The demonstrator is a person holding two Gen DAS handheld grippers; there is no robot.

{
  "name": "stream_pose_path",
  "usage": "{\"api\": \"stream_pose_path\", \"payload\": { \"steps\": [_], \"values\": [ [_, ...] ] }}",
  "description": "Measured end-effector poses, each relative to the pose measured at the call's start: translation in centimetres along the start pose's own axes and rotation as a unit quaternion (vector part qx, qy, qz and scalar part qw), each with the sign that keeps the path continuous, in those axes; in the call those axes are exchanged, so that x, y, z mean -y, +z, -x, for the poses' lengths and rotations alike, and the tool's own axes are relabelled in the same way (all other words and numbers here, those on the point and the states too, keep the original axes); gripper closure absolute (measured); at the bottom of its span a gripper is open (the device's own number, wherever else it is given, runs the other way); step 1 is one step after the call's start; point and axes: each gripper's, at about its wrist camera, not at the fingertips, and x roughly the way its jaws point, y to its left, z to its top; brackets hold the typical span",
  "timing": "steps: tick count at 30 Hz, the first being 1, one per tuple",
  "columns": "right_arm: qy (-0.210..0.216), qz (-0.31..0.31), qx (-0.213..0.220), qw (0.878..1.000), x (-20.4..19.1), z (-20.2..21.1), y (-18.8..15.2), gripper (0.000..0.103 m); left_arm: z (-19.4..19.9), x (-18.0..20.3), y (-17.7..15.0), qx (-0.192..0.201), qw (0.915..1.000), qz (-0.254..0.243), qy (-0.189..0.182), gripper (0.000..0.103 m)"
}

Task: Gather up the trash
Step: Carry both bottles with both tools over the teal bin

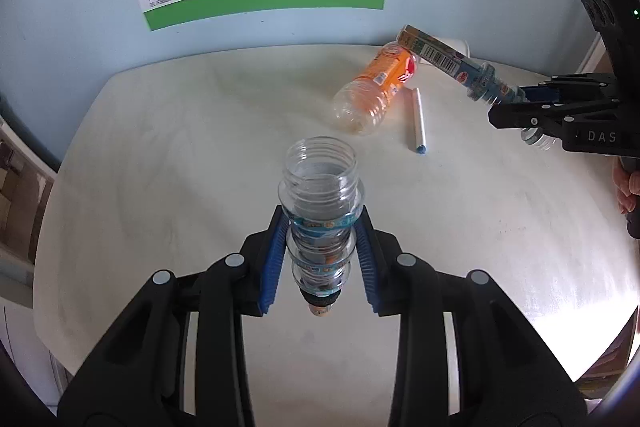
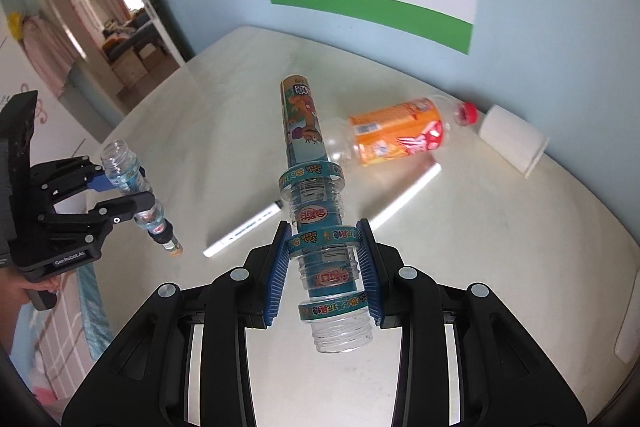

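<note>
Left gripper [image 1: 320, 247]: clamped on ribbed clear bottle [image 1: 320, 203], uncapped mouth pointing away, raised above table [image 1: 160, 147]. Right gripper [image 2: 326, 271]: clamped on tall ribbed bottle [image 2: 316, 211], open mouth toward camera, also clear of table. Lying on table near wall: orange bottle [image 2: 400, 137] with red cap, white cup [image 2: 512, 143] on its side just past cap, white tube [image 2: 404, 201], marker [image 2: 244, 229].
</note>
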Motion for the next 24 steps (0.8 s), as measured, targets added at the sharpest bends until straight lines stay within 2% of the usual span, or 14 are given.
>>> {"api": "stream_pose_path", "payload": {
  "steps": [6, 12, 19, 24],
  "values": [
    [0.057, 0.076, -0.019, 0.995, -6.5, -2.8, 1.8, 0.069, 3.8, -4.2, -4.3, 0.007, 0.9963, 0.073, 0.046, 0.072],
    [0.109, 0.156, -0.039, 0.981, -16.0, -5.0, 2.8, 0.069, 7.8, -9.6, -10.6, 0.005, 0.9840, 0.149, 0.098, 0.072],
    [0.165, 0.242, -0.071, 0.954, -29.4, -8.1, 2.0, 0.069, 12.7, -16.2, -20.8, -0.009, 0.9597, 0.239, 0.148, 0.072],
    [0.198, 0.298, -0.099, 0.928, -39.7, -10.3, -0.1, 0.069, 16.6, -20.9, -29.4, -0.019, 0.9349, 0.308, 0.175, 0.072]
  ]
}}
